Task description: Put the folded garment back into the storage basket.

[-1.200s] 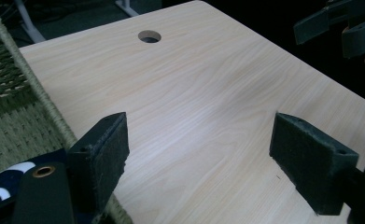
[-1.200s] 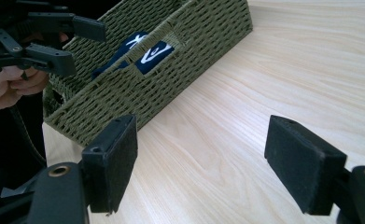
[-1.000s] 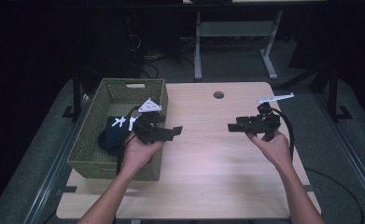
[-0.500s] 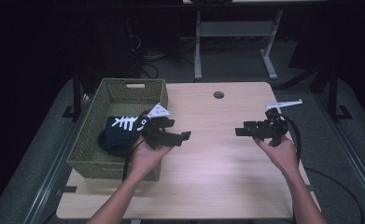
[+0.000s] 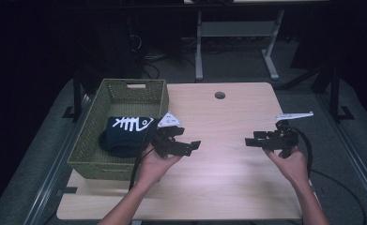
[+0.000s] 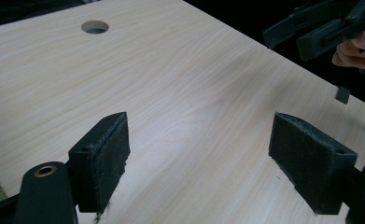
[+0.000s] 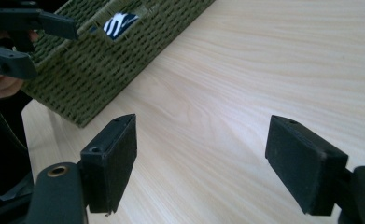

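A green woven basket (image 5: pixel 92 145) stands at the table's left side, and it also appears in the right gripper view (image 7: pixel 96 65). Inside lies a dark blue cloth with a white fishbone print (image 5: pixel 125 133). My left gripper (image 5: pixel 190 146) hovers just right of the basket, open, nothing between its pads (image 6: pixel 101 163). My right gripper (image 5: pixel 250 141) hangs over the table's right half, facing the left one, also open and empty. Its pads (image 7: pixel 112 161) frame bare wood.
The light wooden table (image 5: pixel 218 183) has a round cable hole (image 5: pixel 220 95) near its far edge. A white tag (image 5: pixel 169 121) rides on the left gripper, another (image 5: pixel 294 115) on the right. A metal desk frame (image 5: pixel 233 33) stands beyond the table on dark floor.
My left gripper has moved right, away from the basket and over the tabletop. My right gripper has drifted down and toward the near side. Both stay open.
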